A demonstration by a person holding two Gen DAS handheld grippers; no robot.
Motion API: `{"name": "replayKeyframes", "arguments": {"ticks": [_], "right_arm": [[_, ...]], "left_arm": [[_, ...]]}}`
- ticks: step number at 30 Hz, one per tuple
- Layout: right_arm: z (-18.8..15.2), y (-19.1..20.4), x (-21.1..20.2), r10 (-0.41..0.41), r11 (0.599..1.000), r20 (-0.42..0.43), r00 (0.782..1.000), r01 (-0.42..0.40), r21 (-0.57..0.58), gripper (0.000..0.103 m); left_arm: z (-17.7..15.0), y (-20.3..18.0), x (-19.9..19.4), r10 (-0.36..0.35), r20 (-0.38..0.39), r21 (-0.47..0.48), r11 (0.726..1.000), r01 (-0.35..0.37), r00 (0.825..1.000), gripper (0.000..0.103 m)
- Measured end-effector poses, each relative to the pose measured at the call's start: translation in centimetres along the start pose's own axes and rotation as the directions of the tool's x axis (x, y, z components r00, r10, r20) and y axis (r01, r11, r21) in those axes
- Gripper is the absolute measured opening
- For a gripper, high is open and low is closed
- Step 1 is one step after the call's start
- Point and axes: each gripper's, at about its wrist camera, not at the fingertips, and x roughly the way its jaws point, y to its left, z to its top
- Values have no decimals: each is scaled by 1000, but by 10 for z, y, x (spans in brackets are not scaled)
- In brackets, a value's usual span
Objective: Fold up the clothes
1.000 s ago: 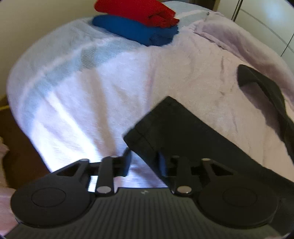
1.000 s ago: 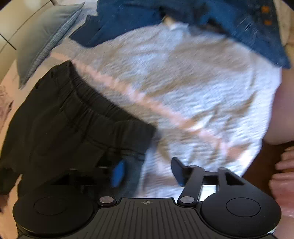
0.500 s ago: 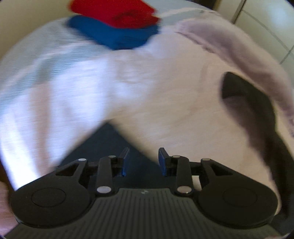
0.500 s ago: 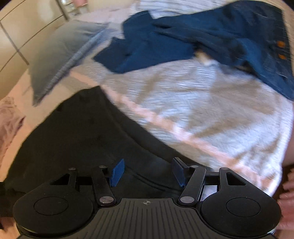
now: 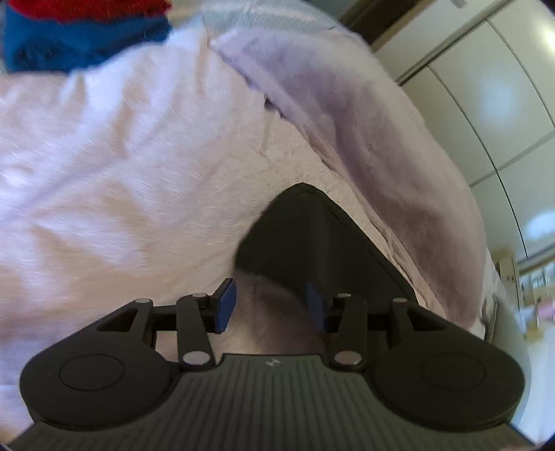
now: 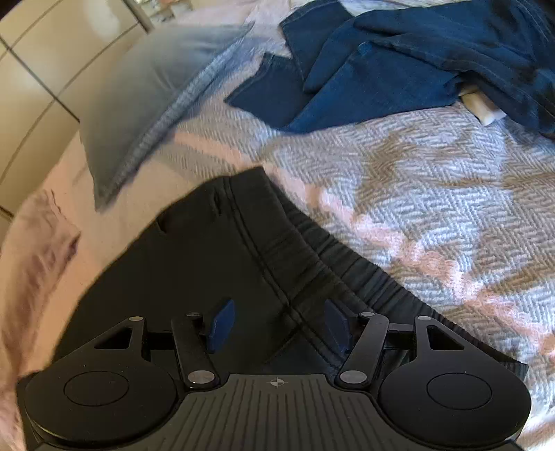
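Observation:
A black garment lies on the bed. In the left wrist view its leg end (image 5: 312, 239) lies on the pale pink cover, just ahead of my open left gripper (image 5: 270, 305), whose right finger is at the cloth's edge. In the right wrist view its elastic waistband (image 6: 277, 249) lies under my open right gripper (image 6: 277, 326), which hovers over it holding nothing.
A folded red and blue stack (image 5: 79, 31) lies at the far left. A lilac blanket (image 5: 364, 121) is bunched to the right. Dark blue jeans (image 6: 399, 62) and a grey pillow (image 6: 145, 90) lie on the woven bedspread (image 6: 433, 194). Cupboard doors (image 5: 485, 69) stand beyond.
My left gripper swung right, from one leg end of the black garment to the other. My right gripper moved forward over the waistband, away from the bed's edge. Both stayed open.

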Motion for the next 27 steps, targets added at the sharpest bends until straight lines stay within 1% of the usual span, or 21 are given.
{"name": "replayKeyframes", "arguments": {"ticks": [2,3,4,6,8,9,10,11,13,14,15,16,17,18,19,20,21,22,24,25,27], "right_arm": [[-5,0,5,-11,1000,0,1000,11,-2,61],[-7,0,7,-16,1000,3,1000,16,-1,61],[-7,1,7,-21,1000,6,1000,21,-5,61],[-8,4,8,-32,999,10,999,32,-18,61],[-8,8,9,-40,999,10,999,40,-32,61],[-8,10,10,-41,998,10,999,41,-38,61],[-8,12,11,-35,998,11,999,35,-43,61],[-8,15,12,-29,998,12,1000,29,-49,61],[-7,20,15,-17,998,13,1000,18,-60,61],[-7,22,16,-11,998,14,1000,12,-66,61],[-8,25,18,-8,997,14,1000,9,-73,61],[-9,27,21,-12,997,10,1000,13,-82,61],[-10,29,24,-17,996,8,1000,18,-90,61],[-11,31,26,-21,995,10,1000,22,-99,61],[-10,31,25,-20,993,13,1000,22,-114,61],[-10,31,24,-20,991,15,1000,22,-129,61],[-9,32,23,-19,989,17,1000,21,-144,61],[-7,31,22,-20,987,21,1000,23,-162,61],[0,27,15,-30,978,42,999,38,-206,61],[5,23,12,-35,976,50,998,45,-212,61],[16,12,6,-39,977,69,997,52,-208,61]], "left_arm": [[3,-4,19,-3,-23,-41,999,2,1000,34],[5,-7,26,-5,-28,-45,999,4,1000,22],[8,-13,27,-8,-14,-18,1000,8,1000,14],[17,-27,19,-25,47,73,997,21,999,8],[31,-42,0,-72,135,202,978,44,988,7],[39,-50,-10,-107,171,271,961,58,980,7],[45,-56,-18,-131,202,349,936,54,970,7],[51,-63,-25,-153,232,429,902,41,961,8],[53,-70,-24,-156,248,569,822,-13,956,10],[50,-68,-13,-101,237,607,792,-66,966,11],[46,-63,3,-24,223,633,763,-126,975,16],[42,-58,18,55,211,660,728,-184,976,20],[37,-48,33,119,200,662,716,-223,973,22],[32,-37,47,177,187,655,711,-257,966,25],[27,-26,61,235,173,648,704,-290,957,26],[23,-20,64,249,190,635,707,-313,950,28],[18,-16,62,247,219,618,713,-330,944,34],[17,-17,58,251,239,610,713,-346,938,37],[16,-21,50,264,272,598,707,-377,925,36],[16,-23,44,284,293,590,697,-407,913,35],[17,-29,32,334,338,571,671,-474,880,33]]}}
